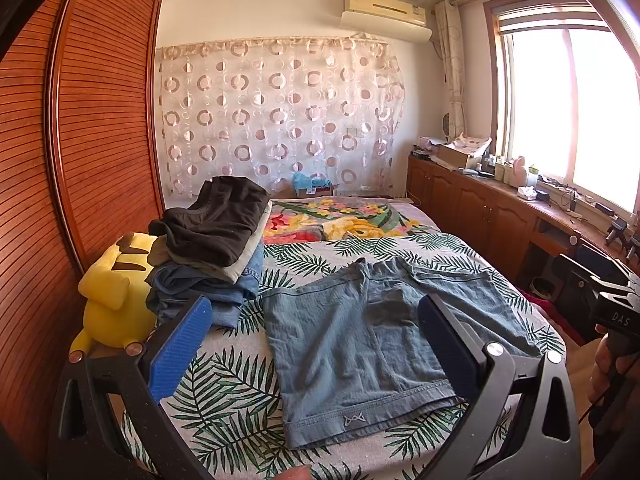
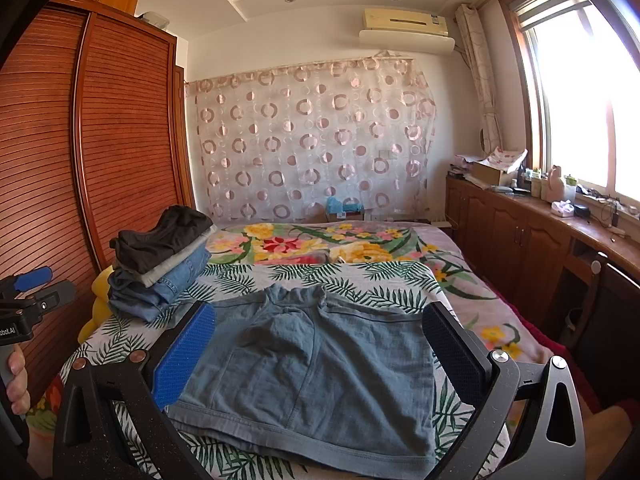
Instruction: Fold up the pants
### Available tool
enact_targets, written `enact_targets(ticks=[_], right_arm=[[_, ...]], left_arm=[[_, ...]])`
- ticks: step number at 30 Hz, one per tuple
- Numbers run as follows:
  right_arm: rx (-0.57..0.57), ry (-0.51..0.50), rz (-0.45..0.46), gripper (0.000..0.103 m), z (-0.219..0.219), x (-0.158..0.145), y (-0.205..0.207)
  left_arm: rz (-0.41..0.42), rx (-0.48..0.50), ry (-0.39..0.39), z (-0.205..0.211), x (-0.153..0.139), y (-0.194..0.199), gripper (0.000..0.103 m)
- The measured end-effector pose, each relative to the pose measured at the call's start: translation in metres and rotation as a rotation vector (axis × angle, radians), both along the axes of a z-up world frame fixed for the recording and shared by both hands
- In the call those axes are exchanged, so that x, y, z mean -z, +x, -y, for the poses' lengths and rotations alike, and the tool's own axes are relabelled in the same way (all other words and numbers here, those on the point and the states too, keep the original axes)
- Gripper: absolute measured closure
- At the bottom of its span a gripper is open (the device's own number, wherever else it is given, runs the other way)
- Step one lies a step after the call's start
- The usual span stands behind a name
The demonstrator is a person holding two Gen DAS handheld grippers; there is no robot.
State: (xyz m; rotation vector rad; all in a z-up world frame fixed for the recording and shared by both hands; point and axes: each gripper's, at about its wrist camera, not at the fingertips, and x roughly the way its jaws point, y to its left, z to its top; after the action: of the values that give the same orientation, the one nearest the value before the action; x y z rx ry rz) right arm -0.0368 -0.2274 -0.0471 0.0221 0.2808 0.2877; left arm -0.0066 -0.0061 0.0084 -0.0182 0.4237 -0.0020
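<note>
Judging by the pants [image 1: 376,344] lying spread flat near the bed's [image 1: 224,396] front edge, your folding has not begun. Both your left claw [image 1: 316,344] and right claw [image 2: 320,356] hang released, grasping nothing.

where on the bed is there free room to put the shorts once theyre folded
Bare leaf-print sheet lies between the blue shorts and the floral blanket, and right of the shorts. The left edge is crowded: the stack of folded clothes and a yellow plush toy.

Bed [image 1: 224,392] carries shorts [image 1: 372,344] (flat), clothes stack [image 1: 212,248].
</note>
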Motion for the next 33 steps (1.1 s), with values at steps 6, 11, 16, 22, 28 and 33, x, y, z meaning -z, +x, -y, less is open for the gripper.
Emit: enact_targets(ticks=[6, 11, 16, 22, 28, 33], right_arm=[[-0.002, 0.002, -0.002, 0.000, 0.0004, 0.0006, -0.0001], [-0.002, 0.003, 0.000, 0.000, 0.0005, 0.0009, -0.0006], [-0.002, 0.003, 0.000, 0.000, 0.0005, 0.0011, -0.0005], [-0.002, 0.003, 0.000, 0.000, 0.0007, 0.0012, -0.0005], [-0.003, 0.004, 0.002, 0.000, 0.0007, 0.0012, -0.0008], [-0.004, 0.004, 0.002, 0.000, 0.0006, 0.0012, -0.0007]], left_arm=[[0.002, 0.000, 0.001, 0.0000, -0.0002, -0.0010, 0.000], [0.002, 0.000, -0.001, -0.0004, -0.0003, -0.0009, 0.000], [0.002, 0.000, -0.001, -0.0003, -0.0007, -0.0013, 0.000], [0.003, 0.000, 0.000, -0.0003, -0.0004, -0.0009, 0.000], [0.004, 0.000, 0.001, 0.0001, -0.0010, -0.0017, 0.000], [0.004, 0.000, 0.001, 0.0002, -0.0013, -0.0019, 0.000]])
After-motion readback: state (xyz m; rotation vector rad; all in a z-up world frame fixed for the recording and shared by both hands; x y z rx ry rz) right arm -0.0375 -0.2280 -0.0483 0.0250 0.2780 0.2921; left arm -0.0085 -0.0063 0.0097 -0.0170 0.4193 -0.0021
